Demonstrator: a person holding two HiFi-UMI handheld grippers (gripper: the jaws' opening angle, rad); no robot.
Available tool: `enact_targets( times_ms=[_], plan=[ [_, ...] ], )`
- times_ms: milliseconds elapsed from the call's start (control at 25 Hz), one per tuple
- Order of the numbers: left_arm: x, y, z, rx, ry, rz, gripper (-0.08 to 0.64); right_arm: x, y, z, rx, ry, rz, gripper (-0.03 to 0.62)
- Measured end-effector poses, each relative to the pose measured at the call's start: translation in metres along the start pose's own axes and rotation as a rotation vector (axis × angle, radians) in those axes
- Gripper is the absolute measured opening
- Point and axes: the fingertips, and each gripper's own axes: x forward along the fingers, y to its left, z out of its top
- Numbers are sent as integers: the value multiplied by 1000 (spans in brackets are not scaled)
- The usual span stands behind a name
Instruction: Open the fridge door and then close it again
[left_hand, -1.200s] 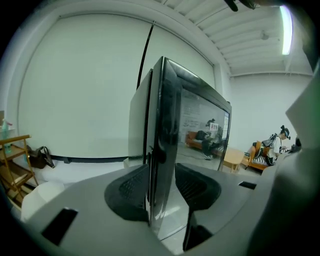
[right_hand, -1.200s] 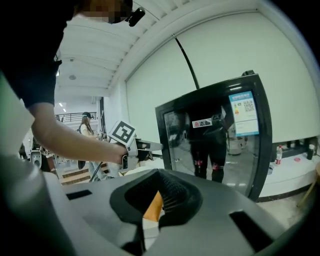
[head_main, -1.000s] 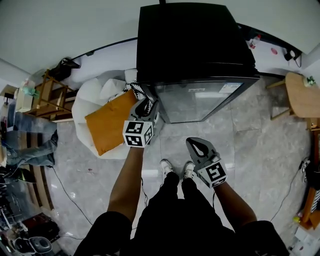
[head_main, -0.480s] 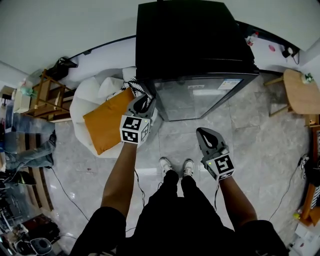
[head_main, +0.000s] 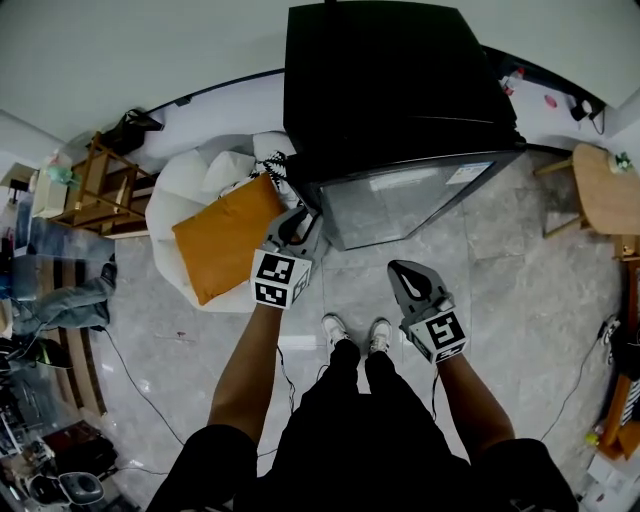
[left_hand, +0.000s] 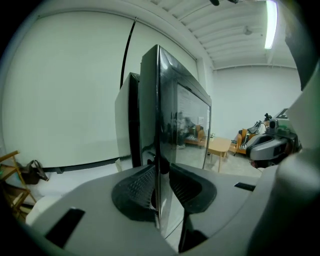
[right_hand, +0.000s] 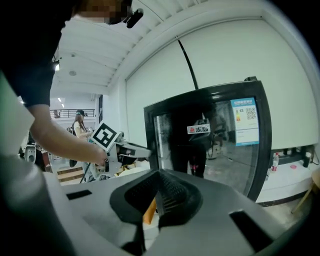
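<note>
Ajar fridge door (head_main: 400, 205) held by left gripper (head_main: 293, 222)
Left jaws closing on the door's 9 o'clock edge; right gripper (head_main: 405, 283) clenched, empty, at the door's 6 o'clock

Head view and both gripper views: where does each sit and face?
Head view: on the head, steeply down at the fridge door; arms, legs, left gripper, right gripper show.
Left gripper view: on that gripper, along the door's edge between its closing jaws.
Right gripper view: on that gripper, jaws together, facing the door's glass; left arm shows.
Shared: the door.
</note>
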Motion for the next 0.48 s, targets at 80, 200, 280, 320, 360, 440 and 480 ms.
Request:
enact_targets(
  times_ms=[80,200,280,320,360,440,480],
  plan=[
    [-6,-7,-3,-13,-4,16,104,4,4,5,-12,-10,8,11],
    [-11,-13,-6,-27,-2,21,103,6,12,11,-33,-18,15,11],
    [-14,-15,-8,-35,-3,15,101,5,18,12,-41,-15,16,11],
    [-15,-16,-8,-40,-2,5,101,4,21,13,-44,-14,15,11],
    [-16,-18,-9,-43,1,-9,101,2,24,14,-47,-15,13,11],
    [-19,-22,-10,-37,9,-36,95,-2,29,15,-52,-18,1,11],
    [-21,-23,-11,-35,12,-44,94,-5,32,15,-54,-18,-8,11]
  ],
)
